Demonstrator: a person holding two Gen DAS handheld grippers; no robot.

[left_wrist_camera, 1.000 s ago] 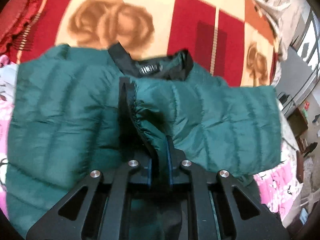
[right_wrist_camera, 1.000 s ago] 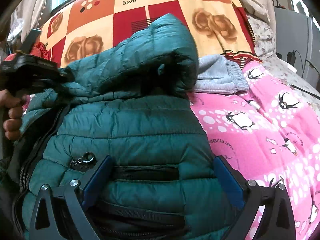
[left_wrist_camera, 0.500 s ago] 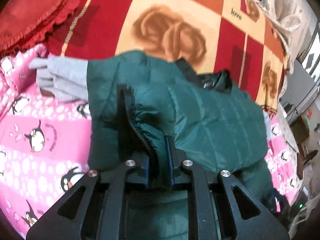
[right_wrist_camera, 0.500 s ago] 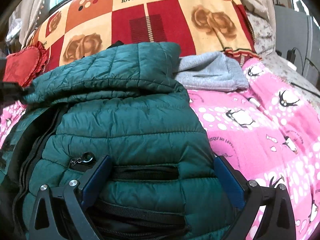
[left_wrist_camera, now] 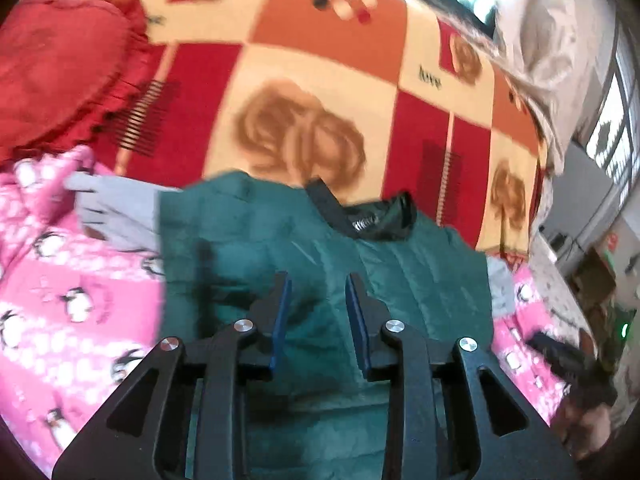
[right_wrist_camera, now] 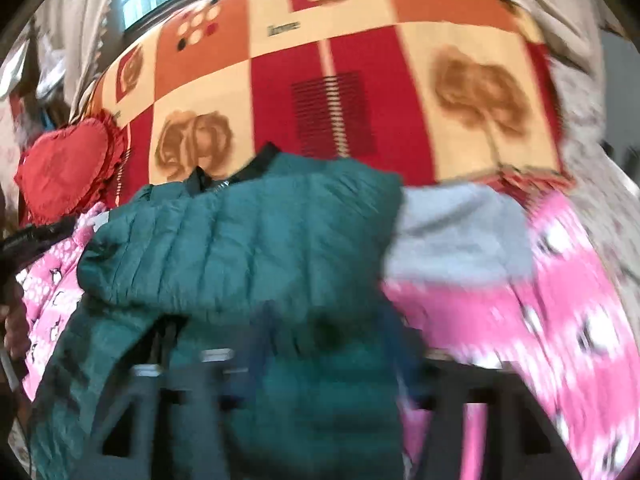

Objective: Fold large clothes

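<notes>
A dark green puffer jacket (left_wrist_camera: 280,236) with a black collar (left_wrist_camera: 372,220) lies on the bed, its sleeve folded across the body. My left gripper (left_wrist_camera: 318,292) is open just above the jacket, with nothing between its blue pads. In the right wrist view the jacket (right_wrist_camera: 256,240) fills the middle. My right gripper (right_wrist_camera: 328,332) is blurred by motion over the jacket's lower part, with its jaws spread apart.
A grey garment (left_wrist_camera: 116,212) lies under the jacket on the pink penguin blanket (left_wrist_camera: 60,300); it also shows in the right wrist view (right_wrist_camera: 460,236). A red-orange rose blanket (left_wrist_camera: 304,92) lies behind. A red heart cushion (right_wrist_camera: 68,168) sits at the left.
My left gripper has opened and let go of the sleeve cuff, which now lies on the jacket. My right gripper has moved, narrowing its jaws somewhat; its view is blurred.
</notes>
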